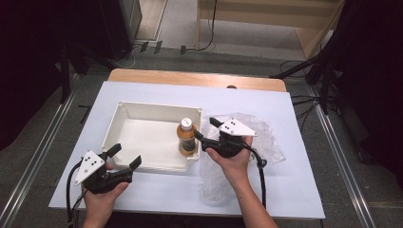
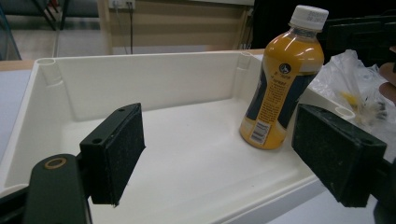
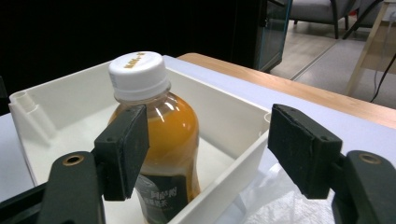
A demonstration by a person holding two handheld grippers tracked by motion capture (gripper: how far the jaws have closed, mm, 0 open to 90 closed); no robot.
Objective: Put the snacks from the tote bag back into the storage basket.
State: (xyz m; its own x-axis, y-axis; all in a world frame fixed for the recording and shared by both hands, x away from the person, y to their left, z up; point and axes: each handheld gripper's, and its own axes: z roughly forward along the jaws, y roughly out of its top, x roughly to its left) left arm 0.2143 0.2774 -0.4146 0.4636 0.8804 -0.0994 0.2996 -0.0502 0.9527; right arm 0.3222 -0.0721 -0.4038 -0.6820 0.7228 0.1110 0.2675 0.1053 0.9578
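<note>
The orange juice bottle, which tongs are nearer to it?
Right. The right tongs sit open just beside the orange juice bottle, outside the white tray's right wall; the left tongs hover open at the tray's near-left corner.

Handheld grippers, both black, bare forearms

Left gripper [image 1: 124,158] and right gripper [image 1: 203,129]: grey three-cornered top plates with dark holes; flat black jaw pads on screwed blocks; brass-ringed pivot screws; black cable trailing from each
</note>
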